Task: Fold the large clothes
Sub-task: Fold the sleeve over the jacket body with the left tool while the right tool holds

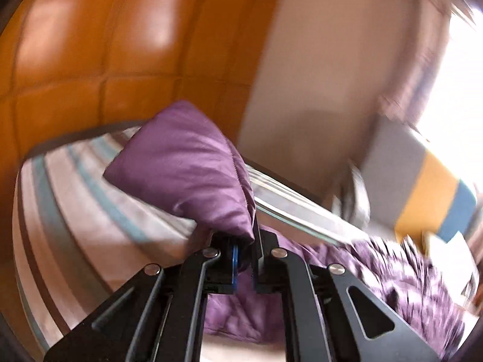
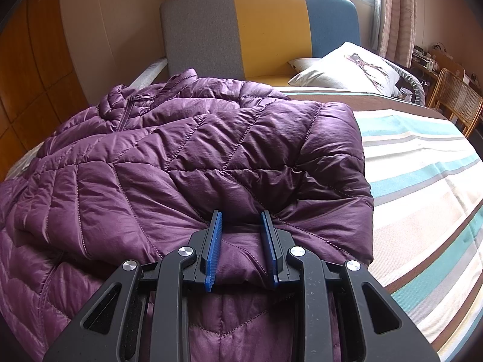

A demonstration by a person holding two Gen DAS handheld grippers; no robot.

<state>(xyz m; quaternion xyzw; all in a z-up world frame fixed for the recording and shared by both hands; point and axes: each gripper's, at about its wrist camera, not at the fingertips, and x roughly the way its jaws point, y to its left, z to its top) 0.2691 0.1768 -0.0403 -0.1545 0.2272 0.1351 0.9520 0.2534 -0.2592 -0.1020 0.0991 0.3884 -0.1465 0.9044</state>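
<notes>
In the left wrist view, orange padded wall panels fill the nine to twelve o'clock region, with the striped bedspread curving below them toward seven o'clock. At centre, the left gripper has its jaws pinched narrow on a fold of the purple puffer jacket, which stands up from the fingertips toward eleven o'clock; more of the jacket lies blurred at four o'clock. The right wrist view shows the jacket spread on the bed from nine o'clock to centre, its collar and zip near eleven o'clock. The right gripper at six o'clock holds a bunched hem between partly open blue pads. A tricolour headboard stands at twelve o'clock, a white pillow at one o'clock, a wicker chair at two o'clock.
</notes>
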